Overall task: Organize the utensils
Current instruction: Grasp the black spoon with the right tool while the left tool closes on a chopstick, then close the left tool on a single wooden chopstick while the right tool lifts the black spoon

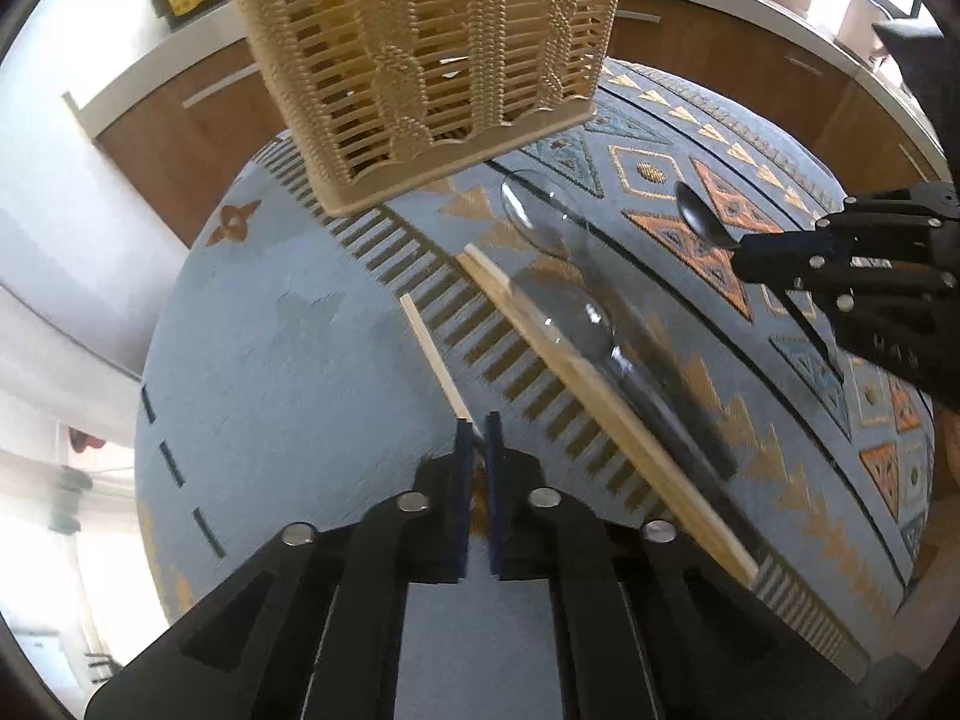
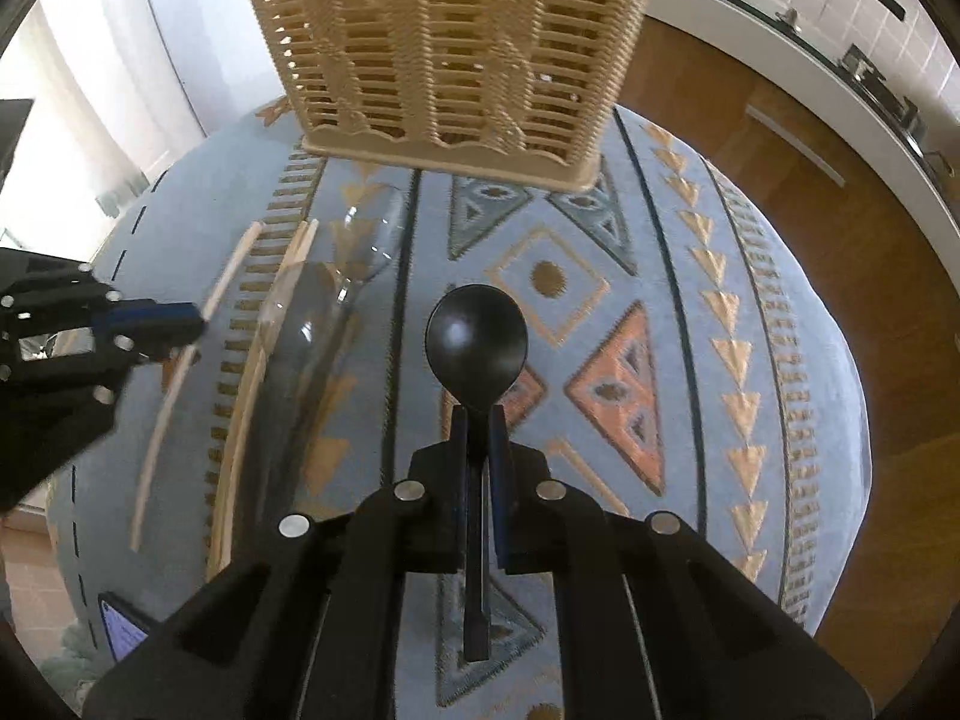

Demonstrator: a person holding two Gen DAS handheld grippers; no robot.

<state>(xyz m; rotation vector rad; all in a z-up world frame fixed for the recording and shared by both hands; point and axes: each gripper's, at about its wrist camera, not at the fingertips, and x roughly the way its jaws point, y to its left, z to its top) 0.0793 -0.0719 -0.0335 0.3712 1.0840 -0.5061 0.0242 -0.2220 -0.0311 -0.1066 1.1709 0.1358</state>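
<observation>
Black plastic spoon [image 2: 477, 339], light and stiff, is clamped at its neck by the right gripper [image 2: 478, 420], centre frame below the slatted basket [image 2: 444, 48]; a slim wooden chopstick [image 1: 433, 354] is pinched by the left gripper [image 1: 478, 429].

A woven cloth [image 2: 690, 312] with a matt, slightly napped surface is covering the table. The black spoon [image 2: 477, 336] is showing smooth plastic with a soft sheen. 2 clear spoons [image 1: 540, 216] are looking like glossy transparent plastic, catching highlights. The chopsticks [image 1: 600, 396] are reading as pale, matt wood. The beige basket [image 1: 420, 60] is appearing as moulded plastic imitating wicker, ribbed and dull. Both grippers' bodies are looking matt black, with shiny metal pins.
</observation>
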